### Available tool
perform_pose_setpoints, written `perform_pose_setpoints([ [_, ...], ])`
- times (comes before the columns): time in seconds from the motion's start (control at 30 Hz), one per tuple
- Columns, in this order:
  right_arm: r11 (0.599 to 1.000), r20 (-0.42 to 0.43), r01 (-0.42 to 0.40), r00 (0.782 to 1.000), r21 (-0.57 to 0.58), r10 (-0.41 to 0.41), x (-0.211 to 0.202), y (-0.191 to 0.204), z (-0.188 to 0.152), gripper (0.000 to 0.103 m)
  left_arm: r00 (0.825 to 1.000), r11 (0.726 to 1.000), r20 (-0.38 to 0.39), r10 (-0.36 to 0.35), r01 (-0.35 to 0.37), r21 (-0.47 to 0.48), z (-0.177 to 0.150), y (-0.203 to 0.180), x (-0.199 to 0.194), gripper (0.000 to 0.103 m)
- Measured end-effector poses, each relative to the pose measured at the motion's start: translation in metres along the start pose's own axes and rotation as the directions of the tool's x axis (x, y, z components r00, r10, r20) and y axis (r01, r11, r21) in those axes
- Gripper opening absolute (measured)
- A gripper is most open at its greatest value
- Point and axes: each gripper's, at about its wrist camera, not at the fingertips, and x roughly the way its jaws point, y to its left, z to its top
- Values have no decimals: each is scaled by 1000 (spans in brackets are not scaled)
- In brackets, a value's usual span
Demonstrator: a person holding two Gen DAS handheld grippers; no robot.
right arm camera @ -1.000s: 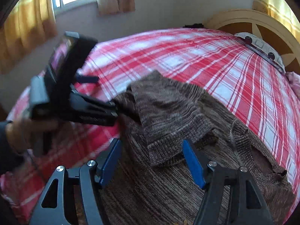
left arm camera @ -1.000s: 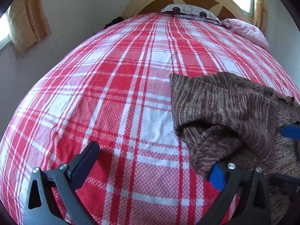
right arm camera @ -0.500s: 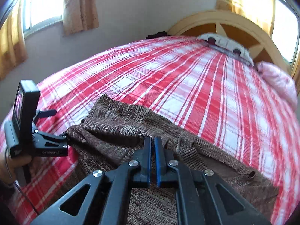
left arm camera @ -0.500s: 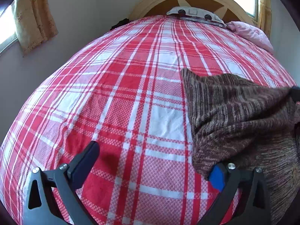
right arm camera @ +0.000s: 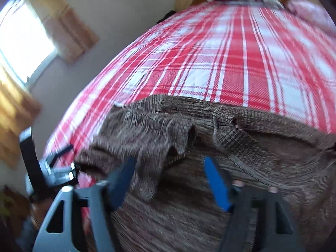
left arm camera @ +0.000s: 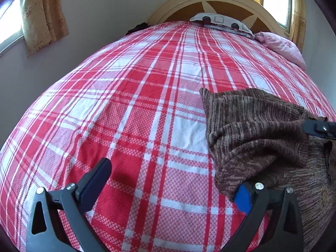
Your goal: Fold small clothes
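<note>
The left hand-held gripper [left arm camera: 171,187] points downward, its 2 fingers spread wide with nothing between them. The right hand-held gripper [right arm camera: 168,180], blurred in its own view, has just been opening; its 2 blue pads [right arm camera: 216,184] stand apart, gripping nothing.

A red plaid bedspread [left arm camera: 130,113] runs to the headboard [left arm camera: 220,2], pink pillow [left arm camera: 281,48] and curtained window [left arm camera: 44,16].

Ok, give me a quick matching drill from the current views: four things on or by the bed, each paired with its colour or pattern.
Things:
1. sweater
2. bedsheet
3. pillow
4. curtain

Descriptions:
A. pink
B. brown knit
C. yellow-tan
D. red and white plaid

Pairs: 1-B, 2-D, 3-A, 4-C
</note>
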Motion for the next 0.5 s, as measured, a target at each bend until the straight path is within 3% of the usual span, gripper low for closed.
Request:
perform_pose_setpoints([
  [0.03,996,-21,-52,998,73,54,8,-7,2,48,1000,1000,17,1,-1,4,0,-1,-3,103],
  [0.1,983,-34,-114,992,144,120,14,-9,0,47,999,1000,45,-18,17,10,-1,-1,-8,103],
  [0.2,985,-35,-126,991,113,131,13,3,-9,47,995,999,90,-47,46,18,-1,-2,-18,103],
  [0.3,981,-45,-163,985,106,169,9,11,-20,44,976,985,148,-162,151,78,-5,-6,-36,103],
  [0.37,991,-69,-121,990,54,124,10,20,-28,14,965,973,140,-221,208,103,-7,-8,-43,103],
  [0.4,996,-68,-88,994,15,89,10,25,-31,7,960,968,143,-241,227,107,-8,-7,-46,103],
  [0.5,998,-23,-55,998,-17,55,3,27,-29,3,956,959,124,-268,253,126,-7,-12,-45,103],
])
